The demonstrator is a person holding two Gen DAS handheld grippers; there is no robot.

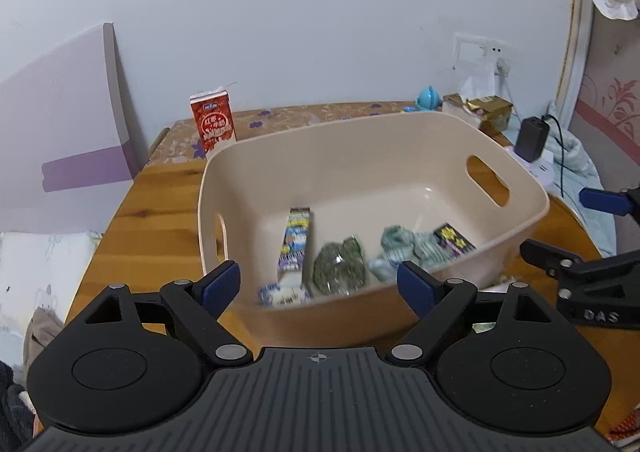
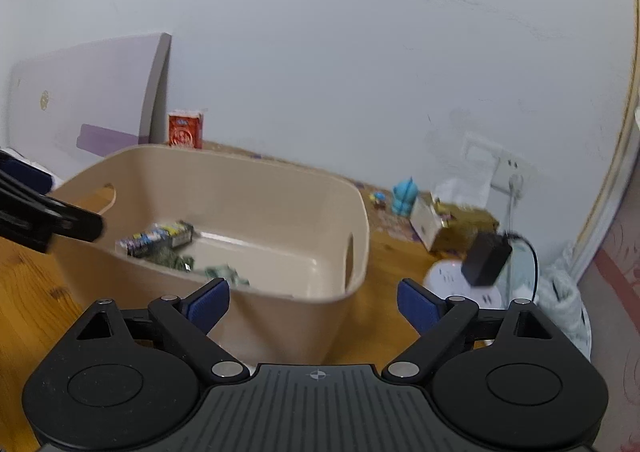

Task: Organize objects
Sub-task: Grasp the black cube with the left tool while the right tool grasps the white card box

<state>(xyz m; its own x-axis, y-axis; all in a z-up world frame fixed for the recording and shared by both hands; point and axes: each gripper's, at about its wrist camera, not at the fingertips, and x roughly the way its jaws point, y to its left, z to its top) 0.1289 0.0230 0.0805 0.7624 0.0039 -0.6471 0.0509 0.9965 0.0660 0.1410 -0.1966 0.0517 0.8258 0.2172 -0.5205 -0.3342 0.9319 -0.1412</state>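
A beige plastic bin (image 1: 360, 156) with handle cut-outs sits on the wooden table; it also shows in the right wrist view (image 2: 256, 188). Inside lie a long printed snack box (image 1: 295, 244), a green packet (image 1: 340, 268), a pale green cloth (image 1: 404, 252) and a small dark starred pack (image 1: 454, 242). My left gripper (image 1: 319, 284) is open and empty, above the bin's near rim. My right gripper (image 2: 313, 304) is open and empty, above the bin's near right corner; it also shows at the right of the left wrist view (image 1: 600, 232).
A red milk carton (image 1: 213, 120) stands at the table's back left. A blue toy (image 1: 428, 98), a gold box (image 1: 492, 112), a black charger (image 1: 530, 138) on a white power strip (image 2: 460, 280) and a wall socket (image 2: 508, 172) are at the back right. A white-purple board (image 1: 76, 120) leans left.
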